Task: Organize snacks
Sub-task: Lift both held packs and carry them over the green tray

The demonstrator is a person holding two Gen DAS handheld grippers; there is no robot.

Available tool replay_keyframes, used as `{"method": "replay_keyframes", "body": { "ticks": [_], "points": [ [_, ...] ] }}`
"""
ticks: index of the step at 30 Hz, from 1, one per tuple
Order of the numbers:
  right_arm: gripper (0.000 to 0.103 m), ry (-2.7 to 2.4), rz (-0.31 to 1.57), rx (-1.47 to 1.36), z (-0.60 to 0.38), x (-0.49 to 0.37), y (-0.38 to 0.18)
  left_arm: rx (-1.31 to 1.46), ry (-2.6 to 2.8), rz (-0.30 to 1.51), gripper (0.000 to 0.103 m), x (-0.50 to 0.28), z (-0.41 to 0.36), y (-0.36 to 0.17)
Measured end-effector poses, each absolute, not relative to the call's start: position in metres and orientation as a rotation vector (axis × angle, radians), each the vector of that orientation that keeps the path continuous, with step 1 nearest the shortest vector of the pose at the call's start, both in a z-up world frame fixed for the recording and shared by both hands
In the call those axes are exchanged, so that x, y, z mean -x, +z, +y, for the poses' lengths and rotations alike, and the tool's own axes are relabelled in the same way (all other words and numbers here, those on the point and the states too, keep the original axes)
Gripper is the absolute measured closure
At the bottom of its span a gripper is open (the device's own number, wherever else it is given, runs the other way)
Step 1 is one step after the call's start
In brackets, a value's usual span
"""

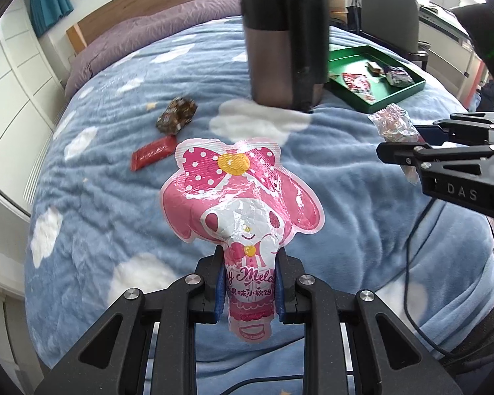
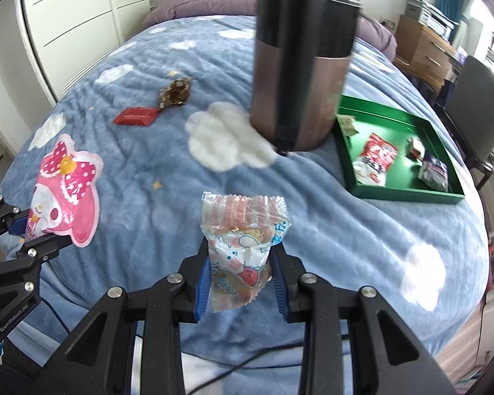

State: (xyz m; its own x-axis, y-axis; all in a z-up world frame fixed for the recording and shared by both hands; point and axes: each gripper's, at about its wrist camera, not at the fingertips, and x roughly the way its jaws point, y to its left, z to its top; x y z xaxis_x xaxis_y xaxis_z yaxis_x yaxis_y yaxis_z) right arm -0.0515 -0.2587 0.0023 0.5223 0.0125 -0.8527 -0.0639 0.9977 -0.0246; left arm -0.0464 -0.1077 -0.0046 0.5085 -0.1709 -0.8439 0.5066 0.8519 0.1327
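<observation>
Snacks in transit: my left gripper (image 1: 248,291) clamps the pink My Melody candy pouch (image 1: 240,194), my right gripper (image 2: 240,283) the clear cookie packet (image 2: 243,230), both above the blanket (image 2: 148,181). I should clear the canister (image 2: 299,65) and release over the green tray (image 2: 395,187).

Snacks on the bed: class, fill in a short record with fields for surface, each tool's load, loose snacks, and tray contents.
surface: blue cloud blanket
left tool: shut on pink character candy pouch
right tool: shut on clear cookie packet
loose snacks: red wrapper, brown packet
green tray: holds several small packets
in front of tray: dark cylindrical canister, upright
</observation>
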Motion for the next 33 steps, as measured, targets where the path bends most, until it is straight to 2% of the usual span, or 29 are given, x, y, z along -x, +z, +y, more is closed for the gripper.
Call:
{"method": "replay_keyframes", "body": {
  "ticks": [18, 33],
  "points": [
    [0.103, -0.092, 0.956, -0.069, -0.366, 0.069, 0.011, -0.509, -0.520, 0.873, 0.083, 0.074, -0.201, 0.027],
    [0.103, -0.194, 0.902, -0.157, -0.458, 0.062, 0.019, -0.589, -0.609, 0.834, 0.083, 0.064, -0.289, 0.042]
  ]
}}
